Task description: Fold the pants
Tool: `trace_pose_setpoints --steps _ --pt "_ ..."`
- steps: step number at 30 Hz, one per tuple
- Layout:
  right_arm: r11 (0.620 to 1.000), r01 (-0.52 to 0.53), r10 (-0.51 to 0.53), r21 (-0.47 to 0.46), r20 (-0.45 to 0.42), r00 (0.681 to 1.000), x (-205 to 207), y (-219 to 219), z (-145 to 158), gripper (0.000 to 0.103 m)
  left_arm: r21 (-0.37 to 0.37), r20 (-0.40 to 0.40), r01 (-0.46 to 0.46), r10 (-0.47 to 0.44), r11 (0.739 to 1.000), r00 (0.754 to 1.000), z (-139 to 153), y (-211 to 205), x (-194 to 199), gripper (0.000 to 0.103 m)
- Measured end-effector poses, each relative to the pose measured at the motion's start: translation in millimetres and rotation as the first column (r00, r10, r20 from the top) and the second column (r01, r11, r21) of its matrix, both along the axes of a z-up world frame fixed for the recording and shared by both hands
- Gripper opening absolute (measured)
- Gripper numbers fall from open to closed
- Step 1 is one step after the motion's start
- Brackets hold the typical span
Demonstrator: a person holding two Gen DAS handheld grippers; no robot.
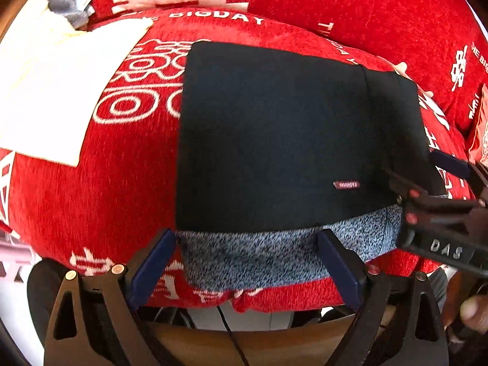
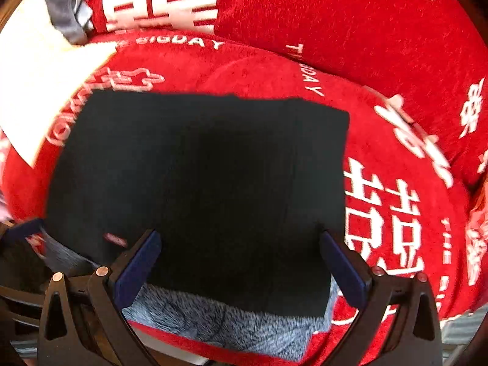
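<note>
On red cushion [image 1: 91,189]: pants [image 1: 274,134] folded to a dark block, grey fleece lining [image 1: 250,253] showing at 6 o'clock.
Left gripper [image 1: 245,262] and right gripper [image 2: 241,268] both spread apart, holding nothing; fold looks done, next likely squaring that edge.

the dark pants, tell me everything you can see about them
The pants are black or very dark navy, folded into a flat, roughly square stack with straight edges. A strip of speckled grey fleecy lining shows along the near edge. A small reddish label sits on the top layer. They lie on a red cushion with white lettering. The left gripper and right gripper are open at the near edge, gripping nothing.
</note>
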State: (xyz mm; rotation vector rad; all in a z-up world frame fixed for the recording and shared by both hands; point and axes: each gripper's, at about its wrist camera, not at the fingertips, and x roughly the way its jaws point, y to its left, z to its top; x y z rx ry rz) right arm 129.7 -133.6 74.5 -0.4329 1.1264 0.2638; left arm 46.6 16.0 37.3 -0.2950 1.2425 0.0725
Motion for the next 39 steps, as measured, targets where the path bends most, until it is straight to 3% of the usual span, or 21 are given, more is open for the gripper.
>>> trace_pose_setpoints --steps 6,11,15,17,23,30,39 --pt "1.0 0.027 -0.027 -0.014 0.002 1.0 -25.1 -15.1 9.2 0.103 0.043 0.041 0.017 -0.019 0.999 0.999 14.8 -8.2 -12.1 0.095" --pt "0.999 0.054 -0.054 0.0 0.064 0.996 -48.6 -30.4 31.7 0.103 0.06 0.087 0.012 -0.017 0.998 0.996 28.8 -15.0 -19.7 0.095" --pt "0.998 0.064 -0.064 0.007 0.076 0.995 -50.0 -33.5 38.2 0.103 0.123 0.047 0.049 -0.055 0.991 0.997 29.3 -20.6 -15.0 0.095" --pt "0.997 0.075 -0.075 0.003 0.074 0.994 -46.6 -34.8 37.5 0.103 0.115 0.008 0.058 -0.059 0.992 0.998 25.4 -22.0 -12.9 0.095" --pt "0.997 0.079 -0.079 0.007 0.056 0.995 -44.7 -35.5 33.2 0.103 0.07 0.018 0.025 -0.026 0.997 0.999 26.1 -13.5 -13.3 0.095" --pt "0.997 0.072 -0.073 0.005 0.038 0.997 -47.2 -34.1 28.1 0.103 0.15 0.012 0.004 -0.005 0.989 1.0 28.4 -15.9 -17.0 0.095" --pt "0.998 0.07 -0.07 0.004 0.029 0.997 -48.5 -34.5 26.3 0.103 0.145 0.022 -0.027 0.024 0.989 0.999 29.5 -8.9 -20.3 0.095"
